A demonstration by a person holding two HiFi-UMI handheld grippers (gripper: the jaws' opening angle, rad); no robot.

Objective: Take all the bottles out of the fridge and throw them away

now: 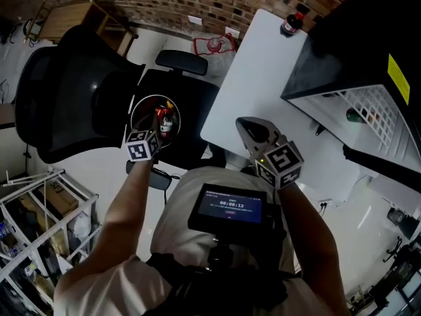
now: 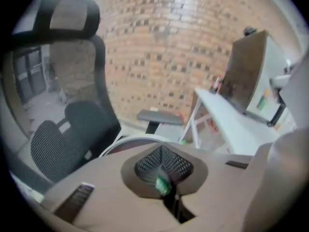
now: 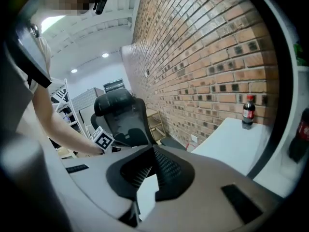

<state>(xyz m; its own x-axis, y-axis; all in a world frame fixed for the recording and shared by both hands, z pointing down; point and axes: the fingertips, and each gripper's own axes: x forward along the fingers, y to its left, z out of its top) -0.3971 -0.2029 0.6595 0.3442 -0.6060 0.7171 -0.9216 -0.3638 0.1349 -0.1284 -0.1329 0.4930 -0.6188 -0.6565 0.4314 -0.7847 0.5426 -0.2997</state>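
My left tongs (image 2: pixel 163 158) and right tongs (image 1: pixel 245 125) are both closed and empty, and the green bottle (image 1: pixel 355 116) in the fridge (image 1: pixel 342 58) lies rightward, nearer the right tongs.

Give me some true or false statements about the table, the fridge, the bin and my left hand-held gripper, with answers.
1. A cola bottle stands on the white table. True.
2. The fridge is closed. False: its door is open, and a green bottle shows on the wire shelf.
3. The round bin is empty. False: it holds red-capped bottles.
4. The left hand-held gripper is shut. True.
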